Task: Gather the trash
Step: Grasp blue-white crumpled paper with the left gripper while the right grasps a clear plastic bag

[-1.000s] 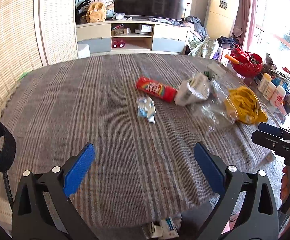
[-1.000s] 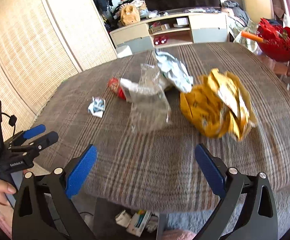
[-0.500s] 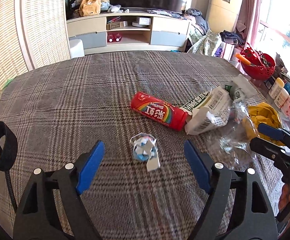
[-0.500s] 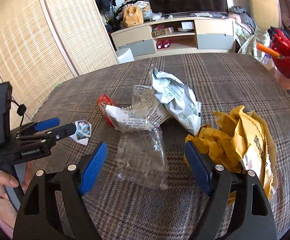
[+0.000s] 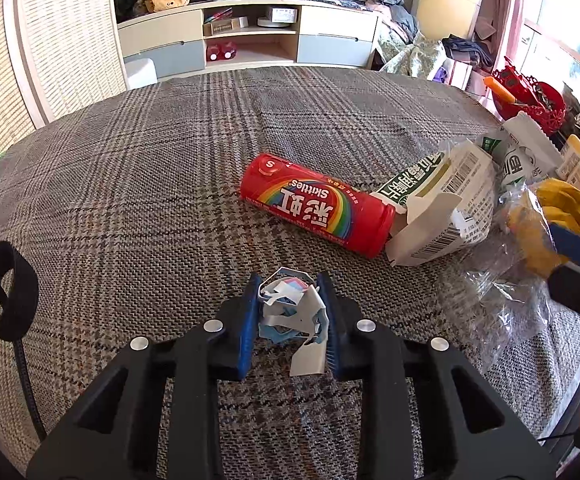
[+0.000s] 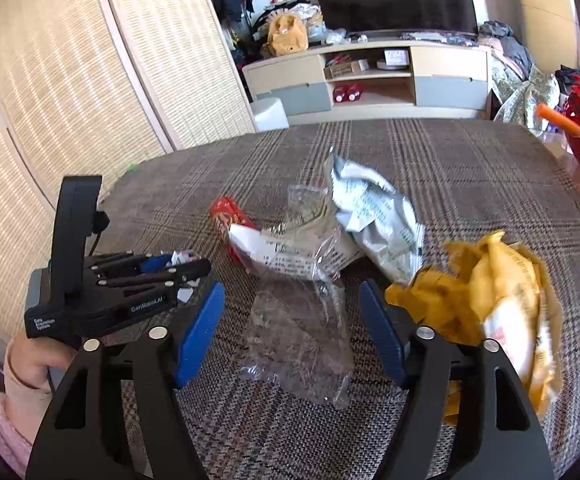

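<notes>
With its jaws clamped on the crumpled paper scrap at the lower middle of the left wrist view, the left gripper seems ready to lift; a straight, steady rise should keep the loose white tail hanging below the wad from snagging on the checked counter. In the right wrist view the right gripper has its jaws wide apart, with the clear plastic bag lying flat between them at lower centre. To take it well, lower the jaws until they press into the film and gather a fold, since a flat sheet slips easily. Beyond, at mid-frame, lie the red candy tube and a white wrapper, touching; the yellow bag sits at the right. A TV cabinet stands at the top.
</notes>
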### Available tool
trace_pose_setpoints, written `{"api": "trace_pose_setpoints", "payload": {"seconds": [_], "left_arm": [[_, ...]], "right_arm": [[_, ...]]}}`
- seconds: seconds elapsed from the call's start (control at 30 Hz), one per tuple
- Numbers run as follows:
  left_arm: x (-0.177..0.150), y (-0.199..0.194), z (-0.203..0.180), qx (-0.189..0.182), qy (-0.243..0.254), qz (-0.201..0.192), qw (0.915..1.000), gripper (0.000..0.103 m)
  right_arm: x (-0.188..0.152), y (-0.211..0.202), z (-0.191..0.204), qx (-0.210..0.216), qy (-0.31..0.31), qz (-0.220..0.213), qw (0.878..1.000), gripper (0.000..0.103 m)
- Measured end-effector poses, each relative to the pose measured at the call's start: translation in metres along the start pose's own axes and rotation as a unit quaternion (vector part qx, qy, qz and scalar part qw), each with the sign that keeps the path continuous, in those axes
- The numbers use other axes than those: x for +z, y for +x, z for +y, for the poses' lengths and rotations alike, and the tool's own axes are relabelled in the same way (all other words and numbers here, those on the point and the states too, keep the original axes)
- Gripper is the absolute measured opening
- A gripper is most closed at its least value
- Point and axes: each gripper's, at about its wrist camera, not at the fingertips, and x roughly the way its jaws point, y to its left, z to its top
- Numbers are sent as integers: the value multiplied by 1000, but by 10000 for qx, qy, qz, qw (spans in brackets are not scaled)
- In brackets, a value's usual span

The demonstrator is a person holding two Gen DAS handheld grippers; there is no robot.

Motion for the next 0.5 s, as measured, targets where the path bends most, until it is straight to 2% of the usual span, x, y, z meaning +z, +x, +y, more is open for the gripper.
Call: {"api": "trace_pose_setpoints", "payload": {"seconds": [0.03,0.1,0.2,0.23,0.27,0.33,0.4,0.5], "left_arm": [[0,0,0,5,16,-5,10000,25],[-1,-1,1,2,32,-7,10000,24],[-6,-4,2,12,49,-28,10000,22],[-7,-5,2,16,44,-40,10000,19],[-10,-8,3,9,27,-50,10000,17],[-13,-13,3,-22,-12,-84,10000,17],[-18,-22,2,-32,-1,-137,9999,16],[-28,-37,-1,-81,22,-215,9997,16]], "right_arm": [[-3,6,-2,-45,28,115,9999,65],[-9,12,-2,-125,15,232,9997,54],[-13,10,0,-89,46,220,9997,45],[-14,8,0,-34,94,233,9997,36],[-14,6,0,-9,112,239,9997,32],[-18,1,2,-18,94,252,9996,29],[-22,-6,5,21,74,264,9996,16],[-32,-18,12,31,35,237,9997,16]]}}
